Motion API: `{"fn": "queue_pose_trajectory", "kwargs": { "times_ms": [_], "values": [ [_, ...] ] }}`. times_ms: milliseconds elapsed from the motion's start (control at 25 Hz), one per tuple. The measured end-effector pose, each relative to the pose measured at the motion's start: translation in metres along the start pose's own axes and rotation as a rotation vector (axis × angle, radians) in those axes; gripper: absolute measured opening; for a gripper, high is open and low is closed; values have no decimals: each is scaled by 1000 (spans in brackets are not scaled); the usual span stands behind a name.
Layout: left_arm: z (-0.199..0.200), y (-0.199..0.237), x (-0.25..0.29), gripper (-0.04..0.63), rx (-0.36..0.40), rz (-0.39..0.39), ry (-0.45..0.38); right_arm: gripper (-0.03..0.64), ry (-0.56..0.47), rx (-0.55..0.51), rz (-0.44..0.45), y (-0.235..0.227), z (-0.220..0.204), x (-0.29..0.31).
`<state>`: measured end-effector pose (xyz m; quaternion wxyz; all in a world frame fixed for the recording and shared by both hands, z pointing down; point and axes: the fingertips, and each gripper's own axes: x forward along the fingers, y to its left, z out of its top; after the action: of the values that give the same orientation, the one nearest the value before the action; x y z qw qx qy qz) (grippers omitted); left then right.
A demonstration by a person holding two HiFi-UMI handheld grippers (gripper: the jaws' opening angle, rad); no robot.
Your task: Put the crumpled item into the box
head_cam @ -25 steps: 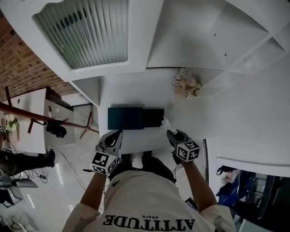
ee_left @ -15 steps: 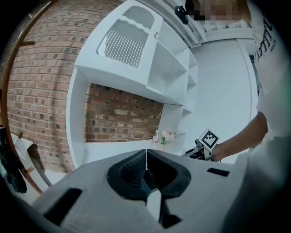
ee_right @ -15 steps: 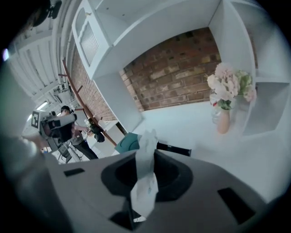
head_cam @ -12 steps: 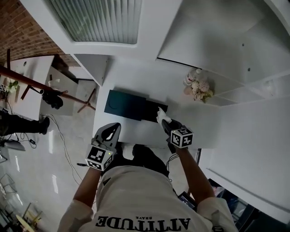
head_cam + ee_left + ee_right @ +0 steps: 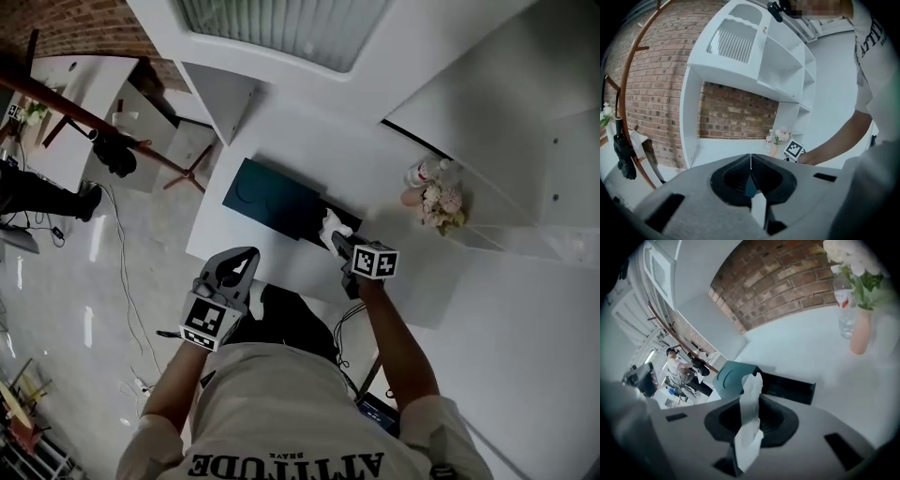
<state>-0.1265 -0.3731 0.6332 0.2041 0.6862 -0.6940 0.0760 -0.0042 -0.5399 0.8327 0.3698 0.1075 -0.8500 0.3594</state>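
A crumpled white paper point(image 5: 331, 225) is pinched in my right gripper point(image 5: 337, 240), whose jaws are shut on it. In the right gripper view the paper point(image 5: 750, 408) sticks up between the jaws, just above the near side of the open black box point(image 5: 788, 386). The box point(image 5: 341, 215) lies on the white table point(image 5: 225, 220), and its teal lid point(image 5: 269, 197) sits against its left side. My left gripper point(image 5: 244, 258) hangs at the table's front edge, left of the box. Its jaws meet with nothing between them point(image 5: 751, 161).
A vase of pale flowers point(image 5: 433, 199) stands on the table right of the box, with a clear bottle beside it point(image 5: 844, 305). White shelving rises behind and to the right. A coat stand point(image 5: 112, 141) and floor cables are to the left.
My right gripper has carried the crumpled paper down and forward, from the table's front edge to the black box. The left gripper has dropped slightly and stays at the front edge.
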Motion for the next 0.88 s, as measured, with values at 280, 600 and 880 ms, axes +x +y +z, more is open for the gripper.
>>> {"fn": "queue_pose_trajectory", "kwargs": {
  "times_ms": [280,600,880],
  "values": [
    [-17,6,1,28,-37,42,25,74,88,118,74,-5,-6,36],
    [-27,3,7,26,-55,51,34,75,155,141,44,-15,-4,60],
    [-30,-5,10,28,-46,48,37,160,189,-23,-146,-42,-9,63]
  ]
}}
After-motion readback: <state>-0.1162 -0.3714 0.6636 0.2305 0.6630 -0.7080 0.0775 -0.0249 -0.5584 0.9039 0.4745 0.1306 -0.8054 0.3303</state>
